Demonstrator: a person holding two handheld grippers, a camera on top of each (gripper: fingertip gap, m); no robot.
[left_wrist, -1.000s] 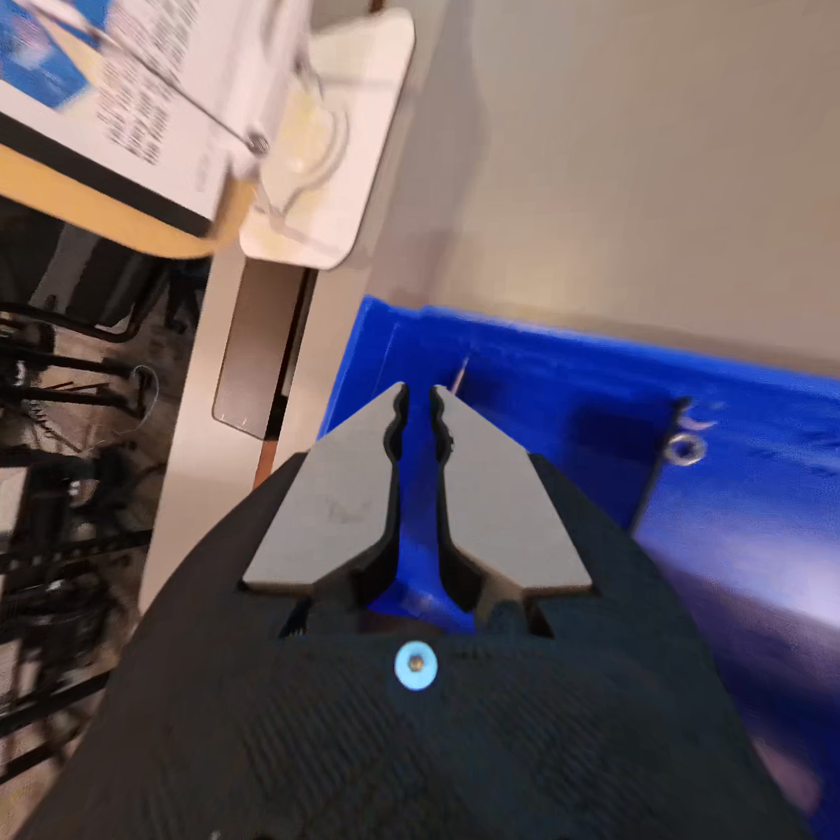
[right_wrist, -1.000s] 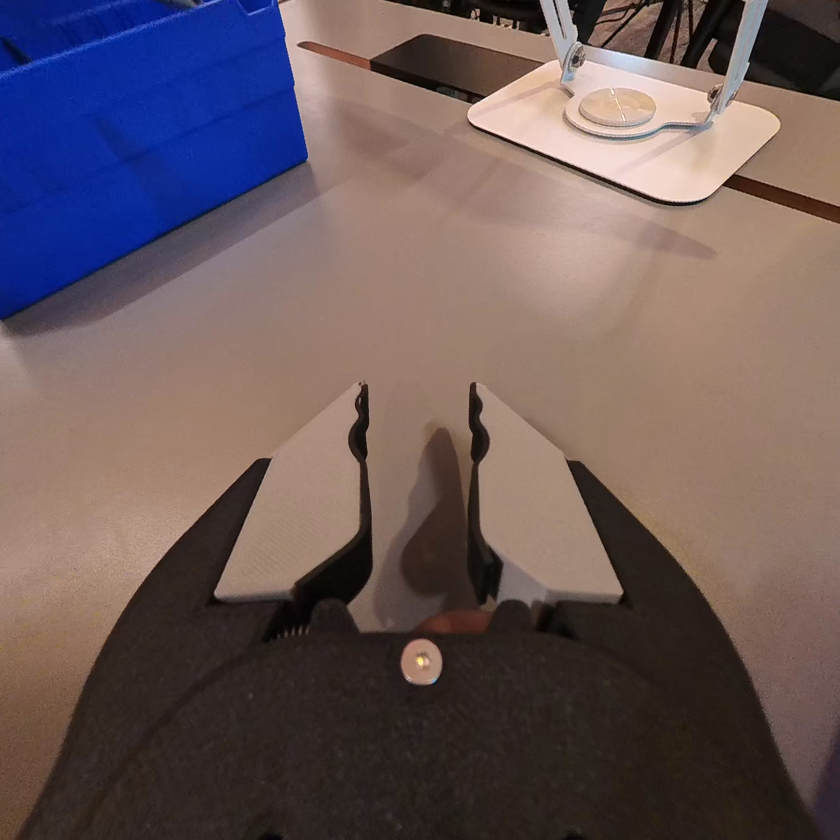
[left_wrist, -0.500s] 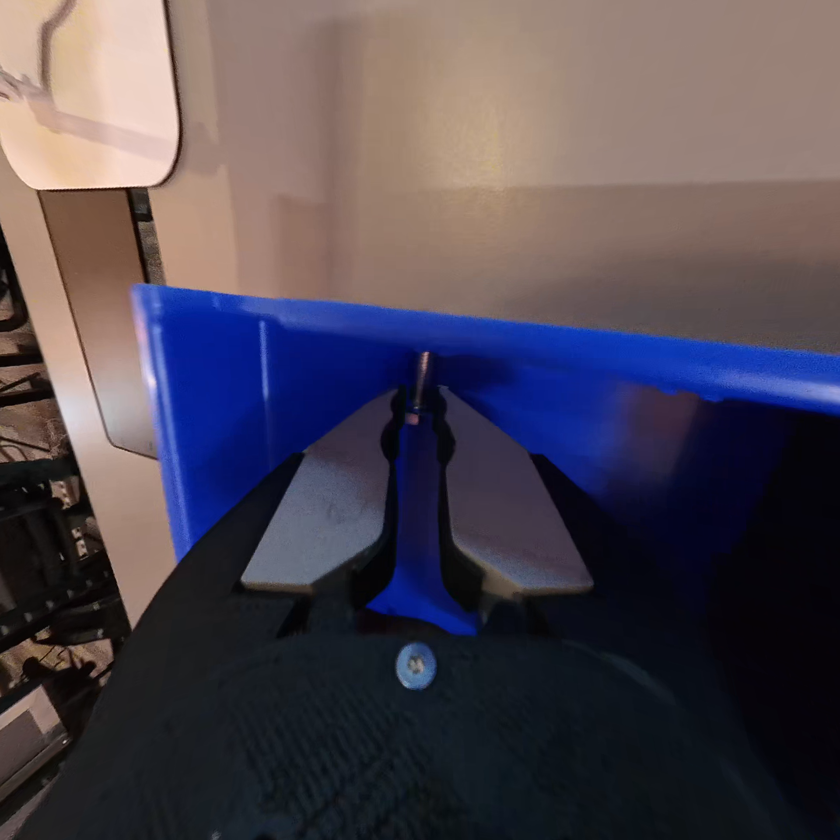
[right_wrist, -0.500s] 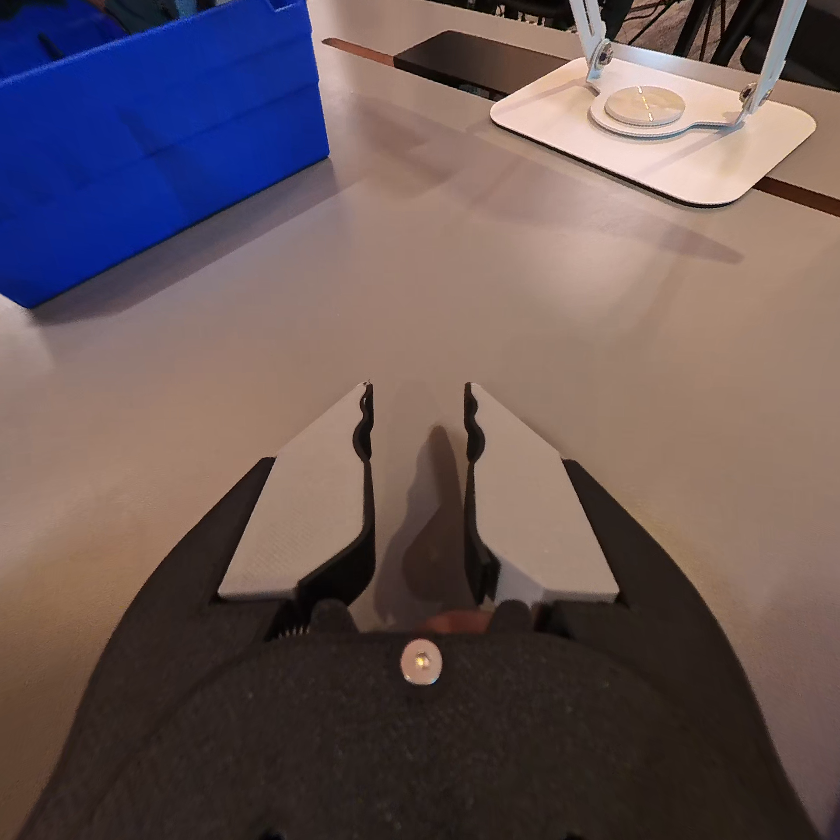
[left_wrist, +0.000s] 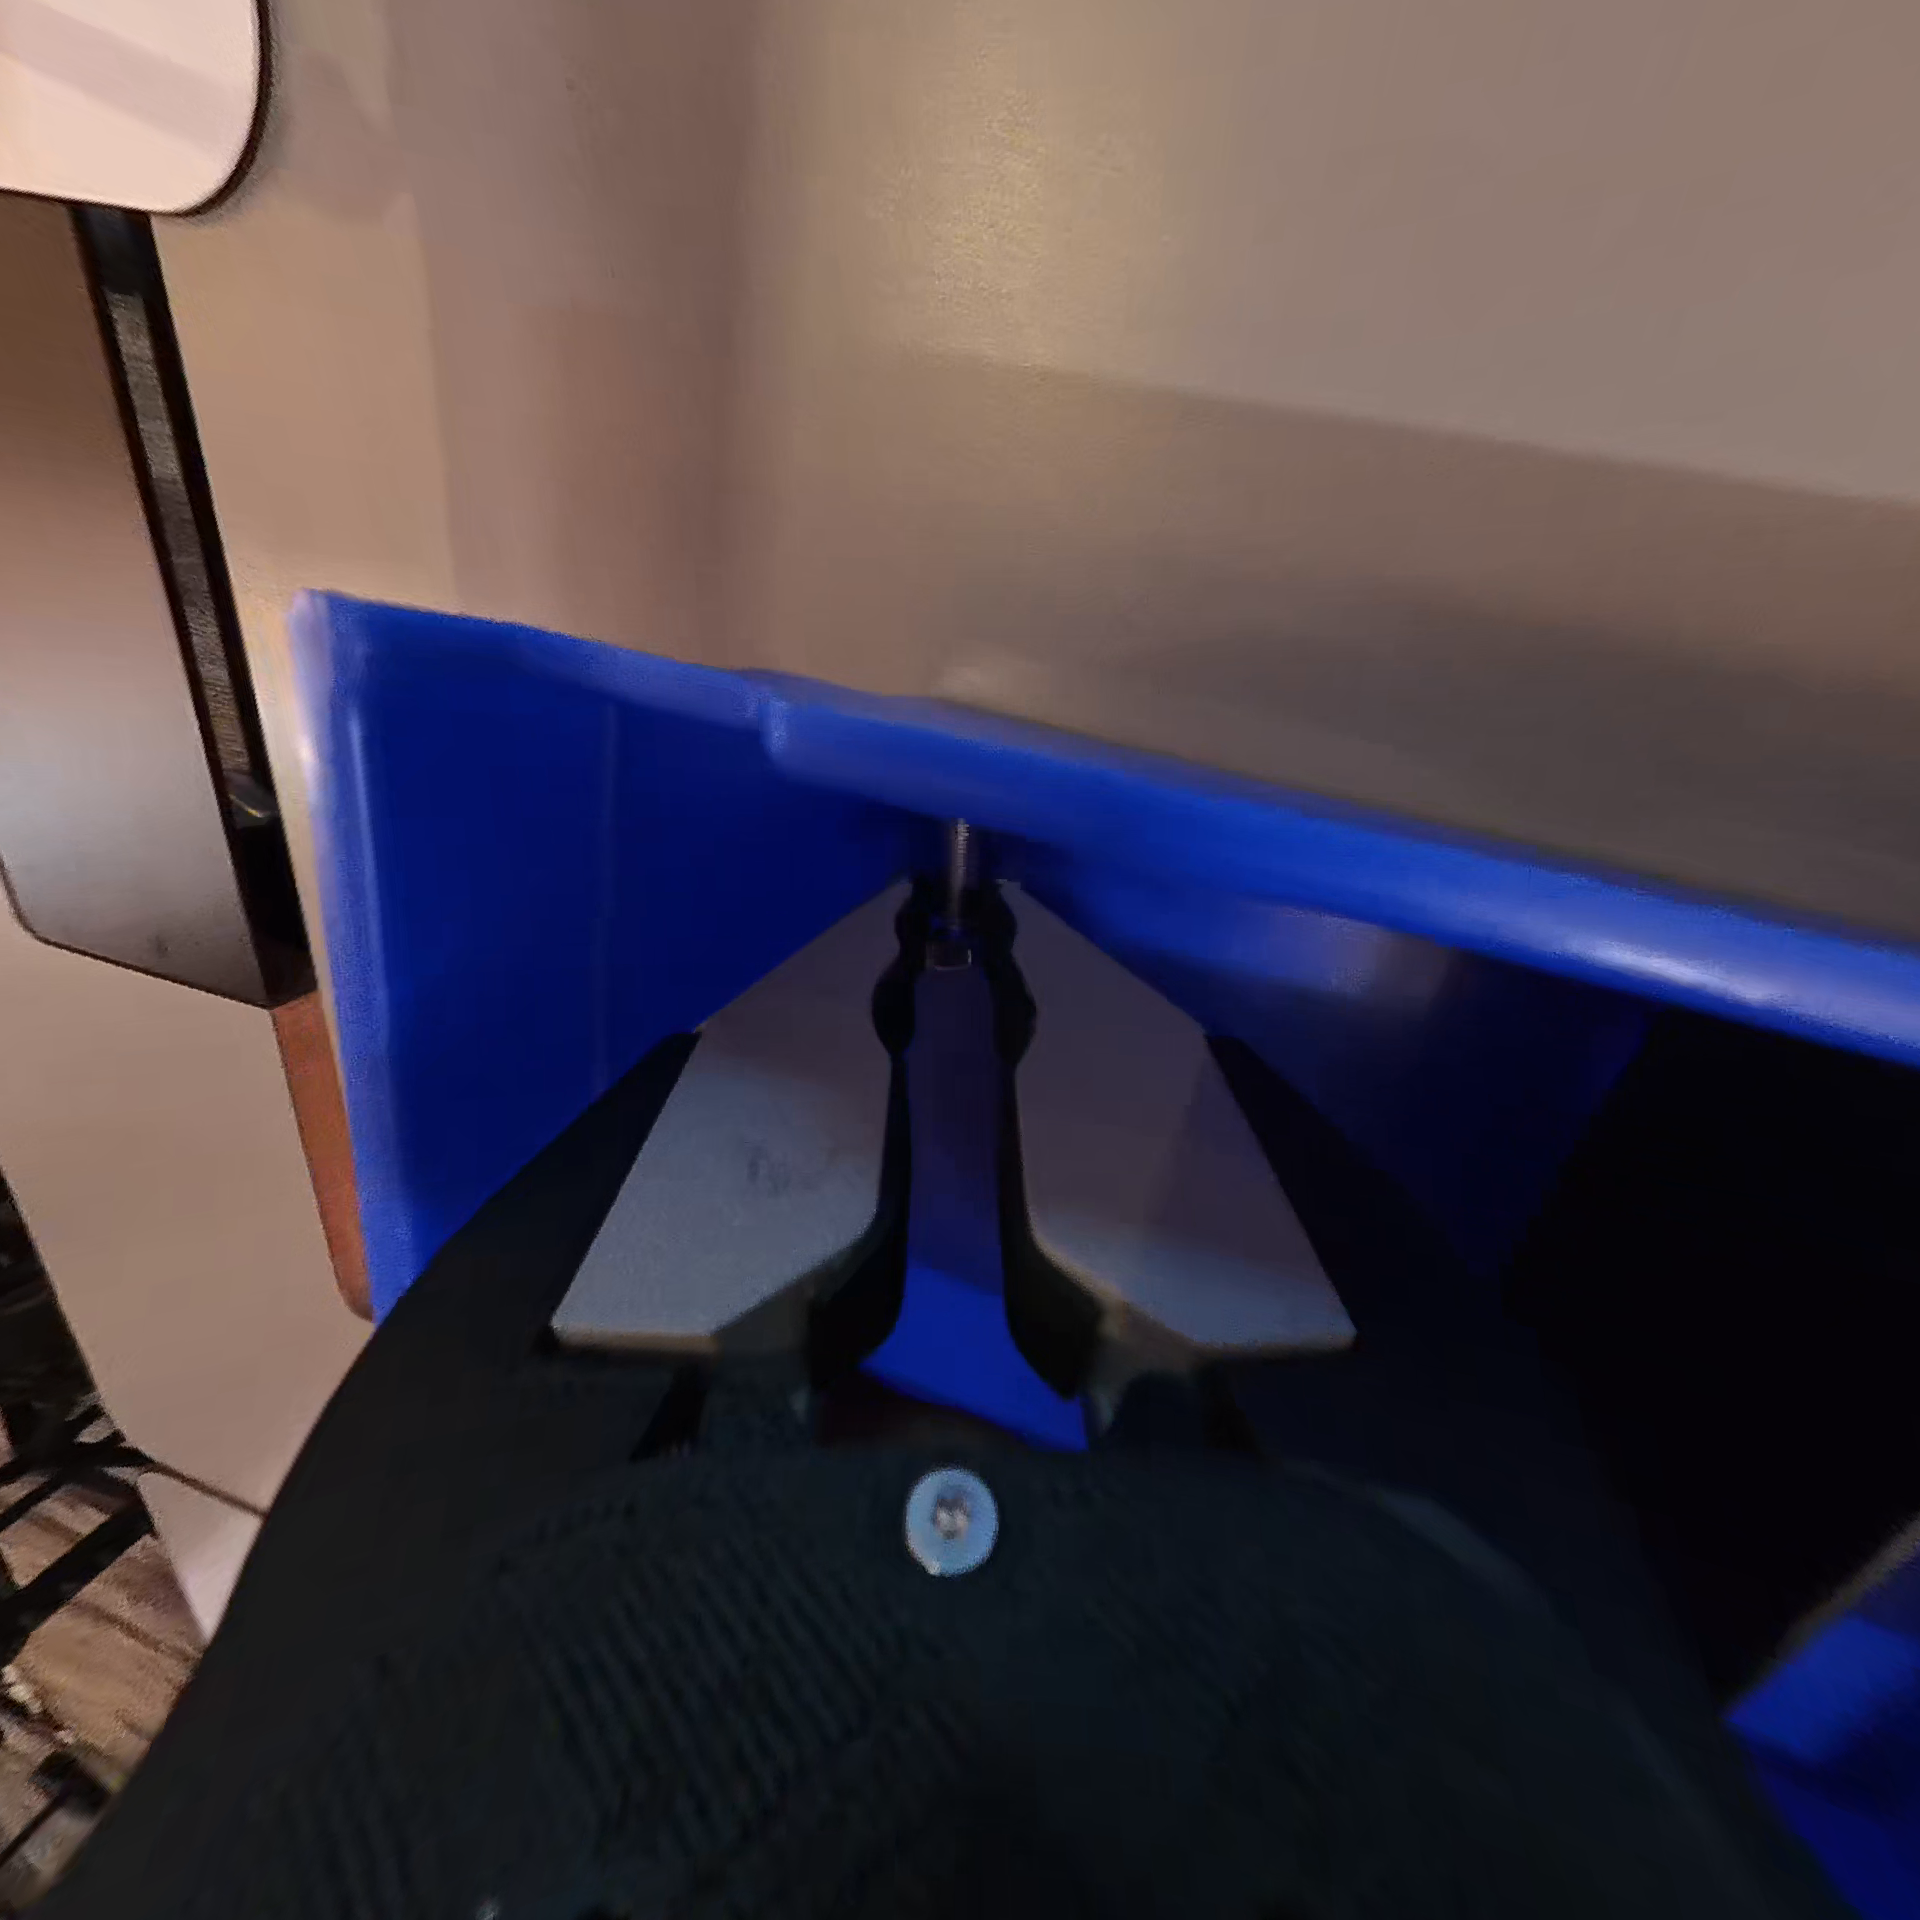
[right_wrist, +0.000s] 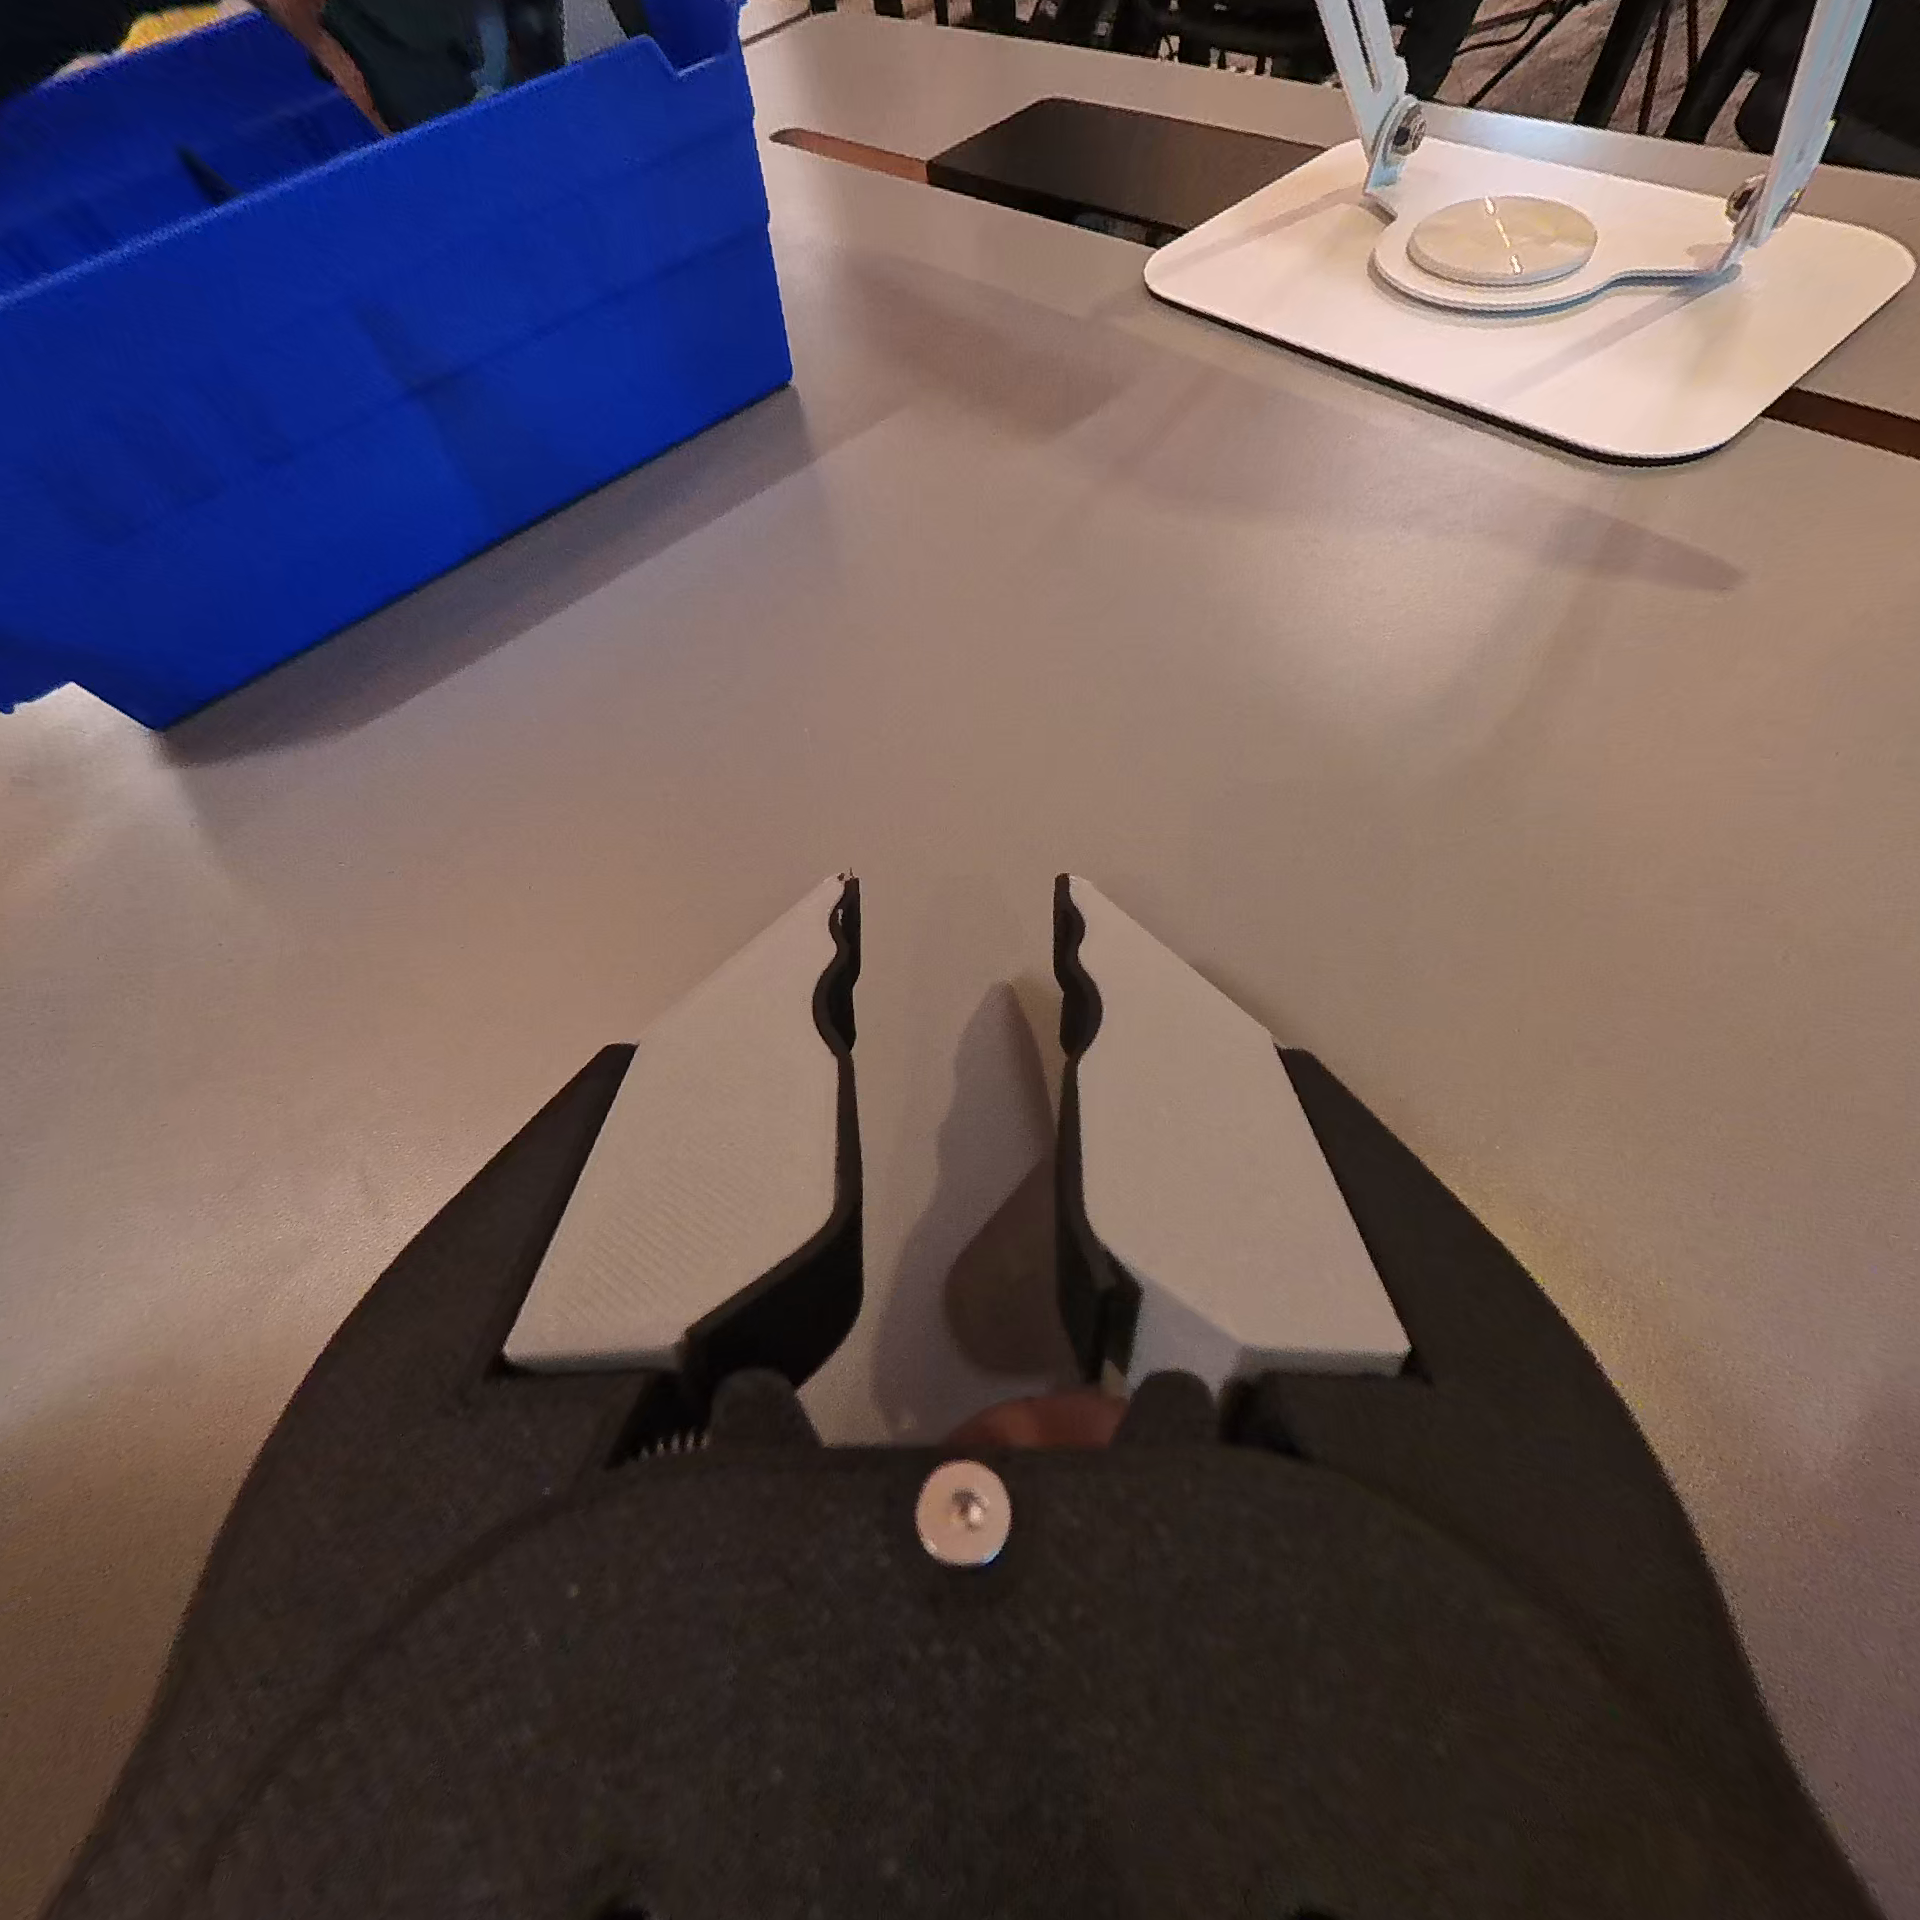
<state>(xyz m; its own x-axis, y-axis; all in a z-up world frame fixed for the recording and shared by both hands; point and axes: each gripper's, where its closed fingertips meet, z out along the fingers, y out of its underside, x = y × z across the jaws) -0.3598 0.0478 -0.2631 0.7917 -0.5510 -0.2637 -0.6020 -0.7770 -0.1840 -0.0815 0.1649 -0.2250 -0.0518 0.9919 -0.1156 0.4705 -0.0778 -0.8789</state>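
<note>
My left gripper (left_wrist: 954, 904) is down inside a blue plastic bin (left_wrist: 582, 831), close to its far wall. Its grey fingers are nearly together, and a small metal screw (left_wrist: 958, 862) sits pinched between the tips, with its shaft pointing up toward the bin rim. My right gripper (right_wrist: 956, 894) is open and empty, held low over the bare grey table (right_wrist: 1351, 779). The blue bin also shows in the right wrist view (right_wrist: 364, 364), at the far left, well away from the right gripper.
A white stand base (right_wrist: 1538, 312) with a round metal disc and two white arms stands at the far right of the table. A black inset panel (right_wrist: 1101, 156) lies in the tabletop behind it. In the left wrist view the table edge (left_wrist: 177, 520) runs down the left side, with floor below. From my left tips it is roughly 25 centimeters to the black inset panel (right_wrist: 1101, 156); from my right, 45 centimeters.
My left gripper swung down into the bin and reached the screw, which now sits between its tips. My right gripper drifted slightly left and closed a little.
</note>
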